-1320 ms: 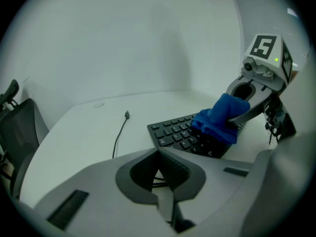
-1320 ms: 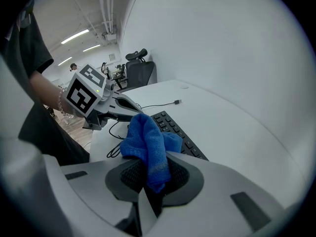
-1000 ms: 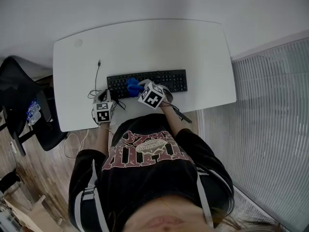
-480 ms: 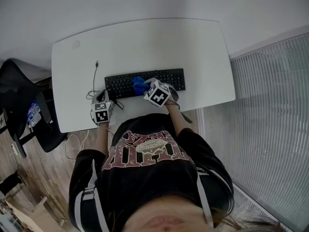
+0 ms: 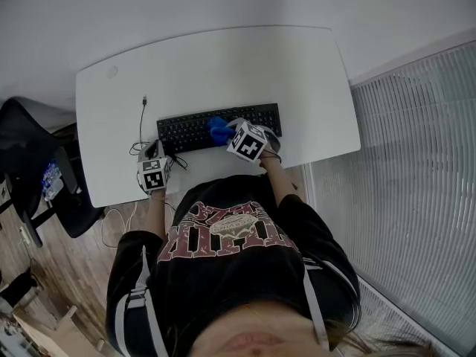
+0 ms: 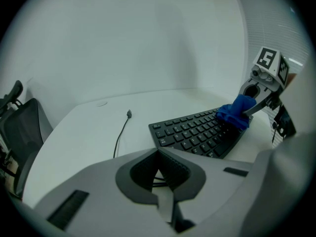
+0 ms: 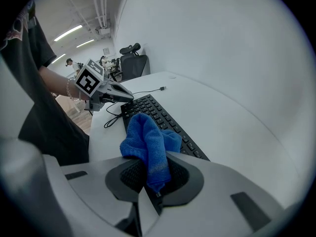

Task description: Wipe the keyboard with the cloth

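A black keyboard (image 5: 186, 130) lies across the near half of the white desk (image 5: 223, 73). My right gripper (image 5: 227, 133) is shut on a blue cloth (image 5: 217, 129), which rests on the keys about midway along the board. In the right gripper view the cloth (image 7: 148, 142) bunches out of the jaws over the keyboard (image 7: 160, 113). My left gripper (image 5: 157, 153) sits at the keyboard's near left corner, shut and empty. From the left gripper view, the keyboard (image 6: 197, 132) runs right toward the cloth (image 6: 236, 113).
A thin black cable (image 6: 121, 132) runs from behind the keyboard's left end, with loose loops (image 5: 140, 146) by my left gripper. A black office chair (image 5: 30, 162) stands left of the desk. A ribbed radiator panel (image 5: 416, 169) lies to the right.
My right gripper has slid the cloth rightward along the keys, from the left part toward the middle. The left gripper has stayed by the near left corner.
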A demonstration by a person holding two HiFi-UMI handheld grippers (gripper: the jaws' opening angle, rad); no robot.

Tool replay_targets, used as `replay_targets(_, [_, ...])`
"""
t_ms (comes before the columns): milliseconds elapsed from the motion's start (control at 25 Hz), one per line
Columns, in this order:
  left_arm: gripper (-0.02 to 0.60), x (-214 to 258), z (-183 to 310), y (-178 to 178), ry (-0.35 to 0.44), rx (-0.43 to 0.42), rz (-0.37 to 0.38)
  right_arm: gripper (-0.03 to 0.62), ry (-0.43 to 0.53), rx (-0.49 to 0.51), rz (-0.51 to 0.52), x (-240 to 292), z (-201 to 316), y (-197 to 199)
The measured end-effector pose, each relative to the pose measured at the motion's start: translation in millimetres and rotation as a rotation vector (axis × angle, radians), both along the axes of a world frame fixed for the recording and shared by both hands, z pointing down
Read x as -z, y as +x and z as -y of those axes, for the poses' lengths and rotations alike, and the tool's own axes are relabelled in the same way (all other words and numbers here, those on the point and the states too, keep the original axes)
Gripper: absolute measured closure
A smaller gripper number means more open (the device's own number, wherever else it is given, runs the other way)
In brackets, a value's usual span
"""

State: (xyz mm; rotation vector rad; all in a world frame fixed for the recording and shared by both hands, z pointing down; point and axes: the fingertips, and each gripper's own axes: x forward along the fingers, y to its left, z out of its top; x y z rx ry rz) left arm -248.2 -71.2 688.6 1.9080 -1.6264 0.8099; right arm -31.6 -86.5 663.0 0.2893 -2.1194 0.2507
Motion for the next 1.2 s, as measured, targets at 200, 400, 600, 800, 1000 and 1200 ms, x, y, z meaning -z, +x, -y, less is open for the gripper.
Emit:
replay_targets(200, [0.549,-1,1,-1,-0.002,0.008,0.006,0.53,0.002,-0.021,-0.006,-3,1,15])
replay_targets(400, [0.549,2,0,2,-0.015,0.009,0.018,0.53,-0.004,-0.04,-0.02,1,1,36])
replay_targets(600, [0.549,-1,1,0,-0.019,0.017,0.032,0.53,-0.02,-0.063,-0.026,-4,2,53])
replay_targets(800, [0.549,-1,3,1,-0.015,0.036,0.038,0.53,-0.03,-0.073,-0.039,-7,3,73])
replay_targets(1000, [0.549,0,1,0,-0.023,0.066,0.044,0.53,-0.041,-0.062,-0.043,-8,2,83])
replay_targets(1200, [0.549,-1,0,-2,-0.033,0.096,0.046,0.53,-0.045,-0.073,-0.043,-7,3,94])
